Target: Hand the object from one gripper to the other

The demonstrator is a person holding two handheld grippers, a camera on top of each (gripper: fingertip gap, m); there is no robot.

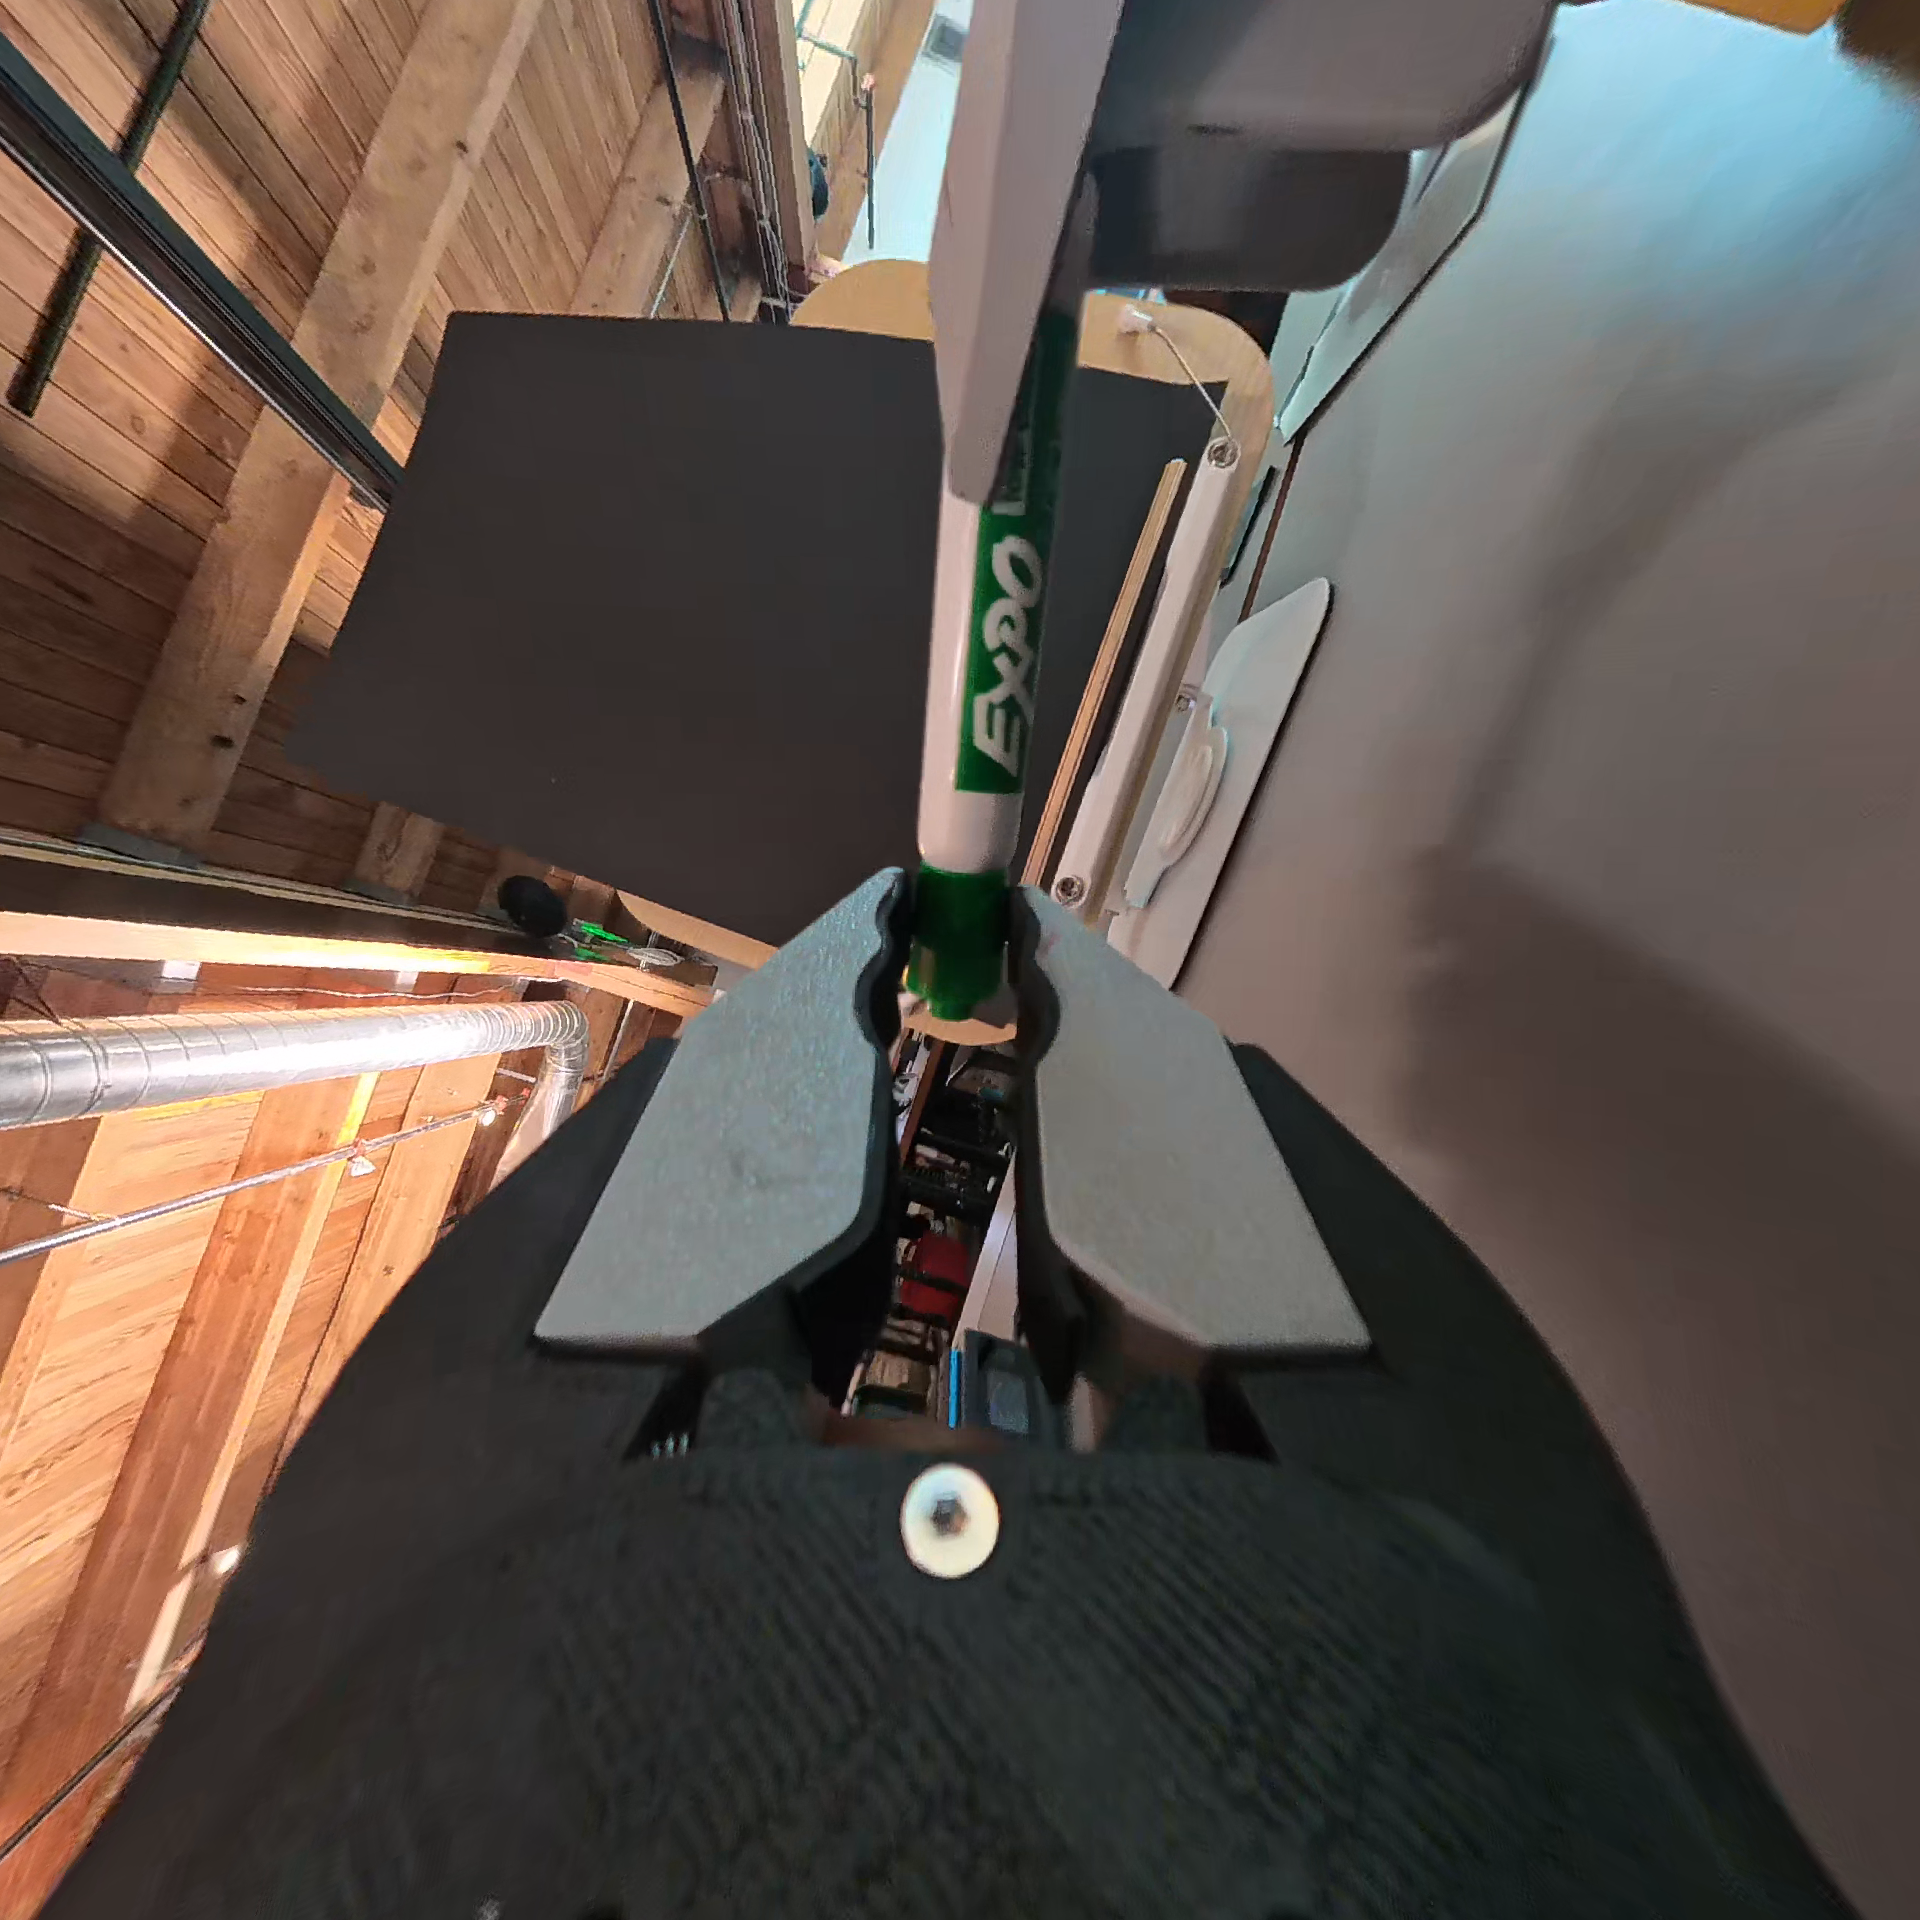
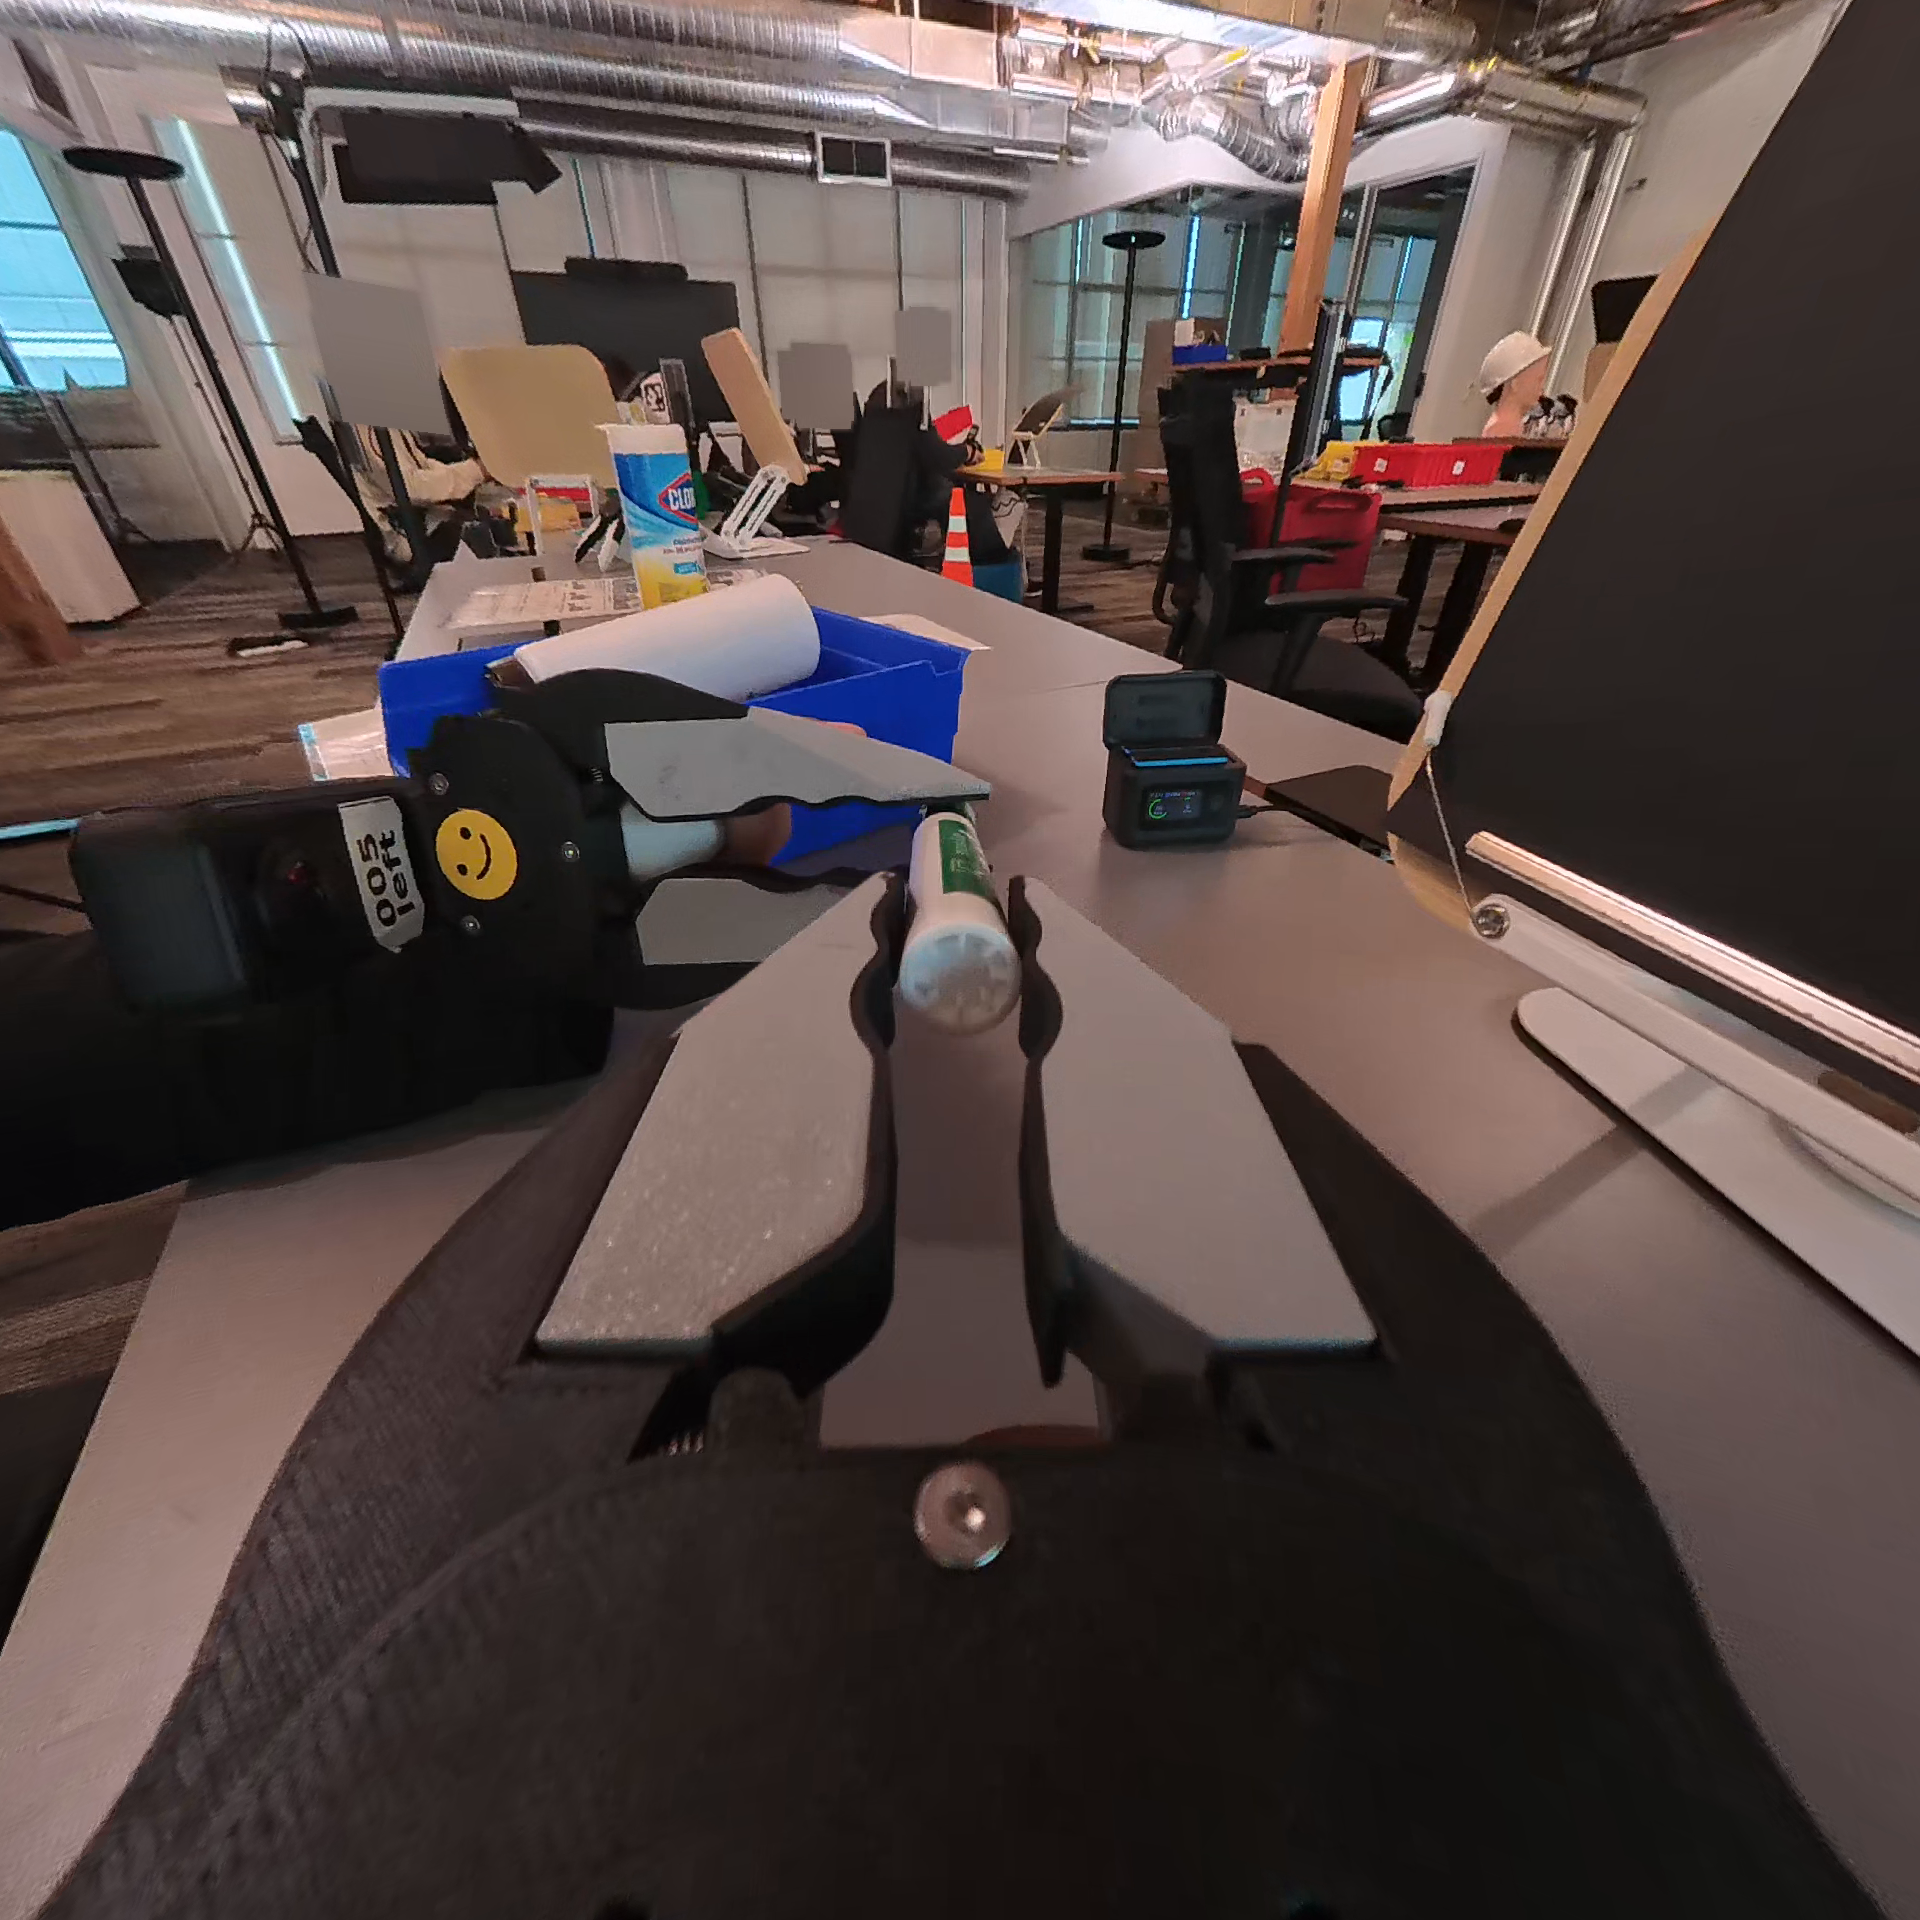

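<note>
A green and white marker (image 1: 992, 644) is held between both grippers above the grey table (image 2: 1299, 987). My left gripper (image 1: 954, 935) is shut on its green cap end. One finger (image 1: 987, 208) of my right gripper reaches in from the top of the left wrist view and covers the marker's far end. In the right wrist view, my right gripper (image 2: 954, 925) is shut on the marker's white butt end (image 2: 956, 971). The left gripper's upper finger (image 2: 790, 764) comes in from the left and meets the marker's far end.
A blue bin (image 2: 894, 691) holding a paper roll (image 2: 675, 639) stands behind the grippers, with a wipes canister (image 2: 660, 514) farther back. A black charging case (image 2: 1169, 779) sits to the right. A black board on a stand (image 2: 1714, 520) fills the right side. My hands' fingertips stand some 6 cm from each other.
</note>
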